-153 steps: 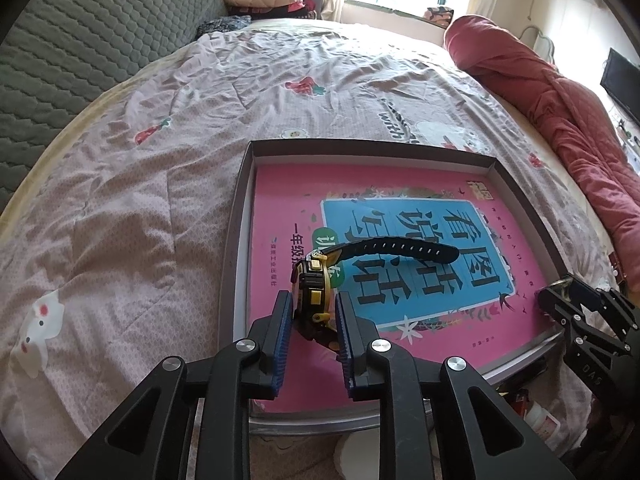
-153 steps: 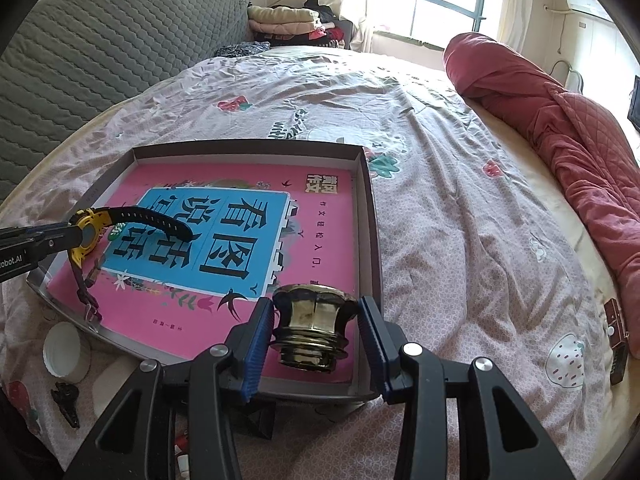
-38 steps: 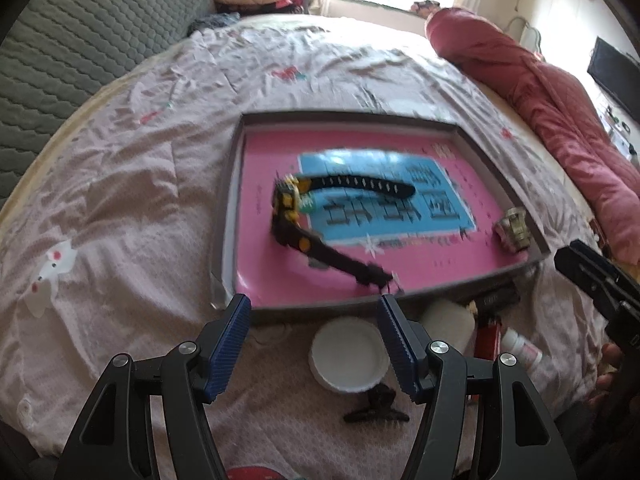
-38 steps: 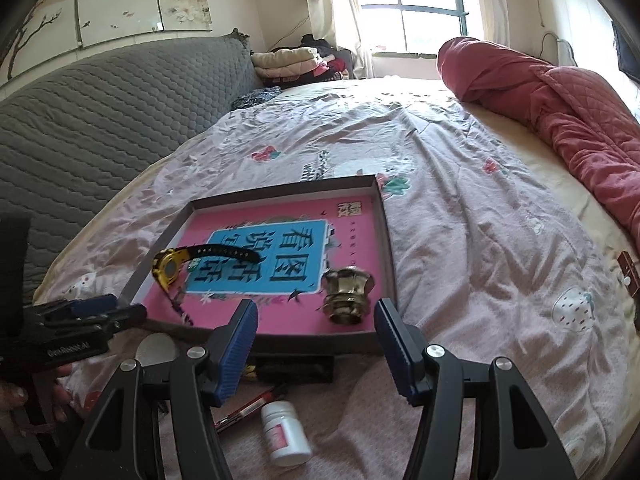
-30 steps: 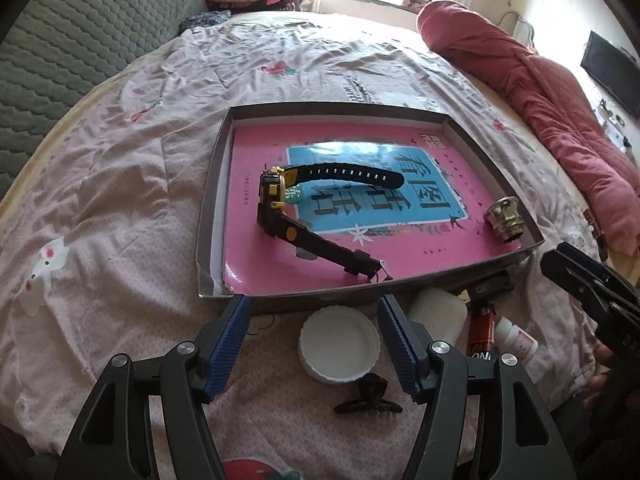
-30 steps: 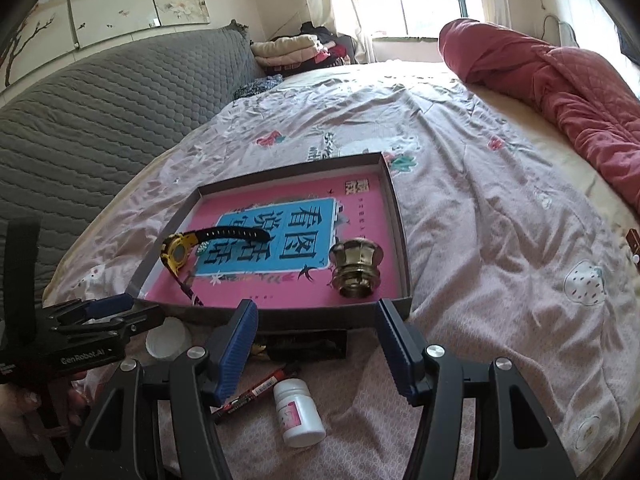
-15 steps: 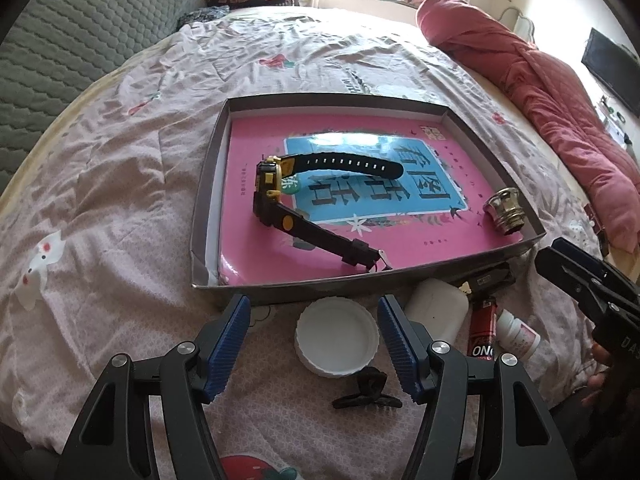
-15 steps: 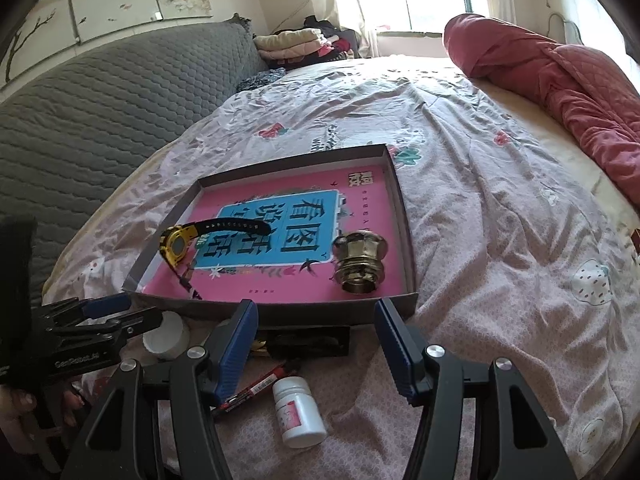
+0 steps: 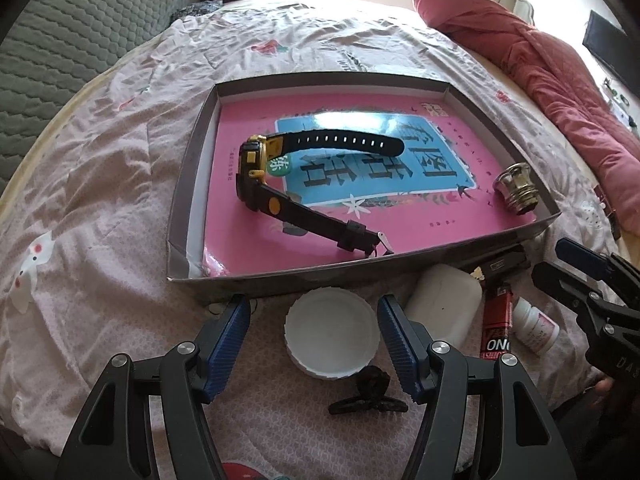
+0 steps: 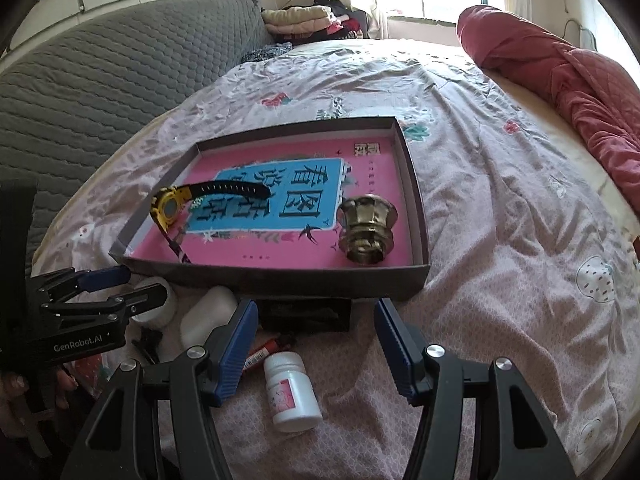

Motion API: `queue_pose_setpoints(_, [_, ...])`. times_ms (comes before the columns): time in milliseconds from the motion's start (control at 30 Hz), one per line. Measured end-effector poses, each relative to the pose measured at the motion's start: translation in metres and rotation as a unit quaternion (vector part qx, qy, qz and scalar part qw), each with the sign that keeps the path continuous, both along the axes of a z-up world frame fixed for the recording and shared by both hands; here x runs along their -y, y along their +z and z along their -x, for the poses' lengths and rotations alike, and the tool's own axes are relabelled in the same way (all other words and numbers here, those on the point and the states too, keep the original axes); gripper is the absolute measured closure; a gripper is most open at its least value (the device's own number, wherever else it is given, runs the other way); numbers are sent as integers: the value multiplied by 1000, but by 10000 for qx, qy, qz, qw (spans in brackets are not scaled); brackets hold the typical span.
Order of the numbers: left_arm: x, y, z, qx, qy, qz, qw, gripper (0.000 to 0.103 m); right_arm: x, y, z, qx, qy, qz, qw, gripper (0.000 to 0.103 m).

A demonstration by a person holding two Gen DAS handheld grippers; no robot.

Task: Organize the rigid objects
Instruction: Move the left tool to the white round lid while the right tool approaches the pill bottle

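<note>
A shallow grey box point(image 9: 188, 184) point(image 10: 280, 278) on the bed holds a pink book, a black-and-yellow watch point(image 9: 264, 176) point(image 10: 170, 206) and a brass knob point(image 9: 516, 194) point(image 10: 366, 230). In front of the box lie a white lid point(image 9: 332, 332), a white case point(image 9: 444, 300) point(image 10: 208, 316), a black hair clip point(image 9: 370, 392), a red lighter point(image 9: 496, 328), a white pill bottle point(image 10: 292, 392) point(image 9: 534, 326) and a black box point(image 10: 306, 314). My left gripper point(image 9: 314, 342) is open, just short of the lid. My right gripper point(image 10: 316, 346) is open above the pill bottle.
A red quilt point(image 9: 540, 44) point(image 10: 560, 76) lies along the bed's right side. A grey padded headboard point(image 10: 100, 92) is at the left. Folded clothes point(image 10: 296, 16) are stacked by the window. The pink floral bedspread point(image 10: 500, 208) surrounds the box.
Both grippers released the watch and the knob in the box and drew back to the near side. In the last second both have edged forward and down toward the loose items.
</note>
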State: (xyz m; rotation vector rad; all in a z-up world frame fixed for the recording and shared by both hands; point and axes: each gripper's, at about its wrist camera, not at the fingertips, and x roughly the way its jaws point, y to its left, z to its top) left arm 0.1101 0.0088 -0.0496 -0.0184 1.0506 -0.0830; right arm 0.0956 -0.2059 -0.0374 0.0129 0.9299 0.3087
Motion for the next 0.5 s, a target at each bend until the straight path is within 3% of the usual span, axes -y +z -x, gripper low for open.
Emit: queue_pose_setpoints(500, [3,-3,2,-63,21,-76,9999,35,-4,-11,7,-293,216,162,9992,43])
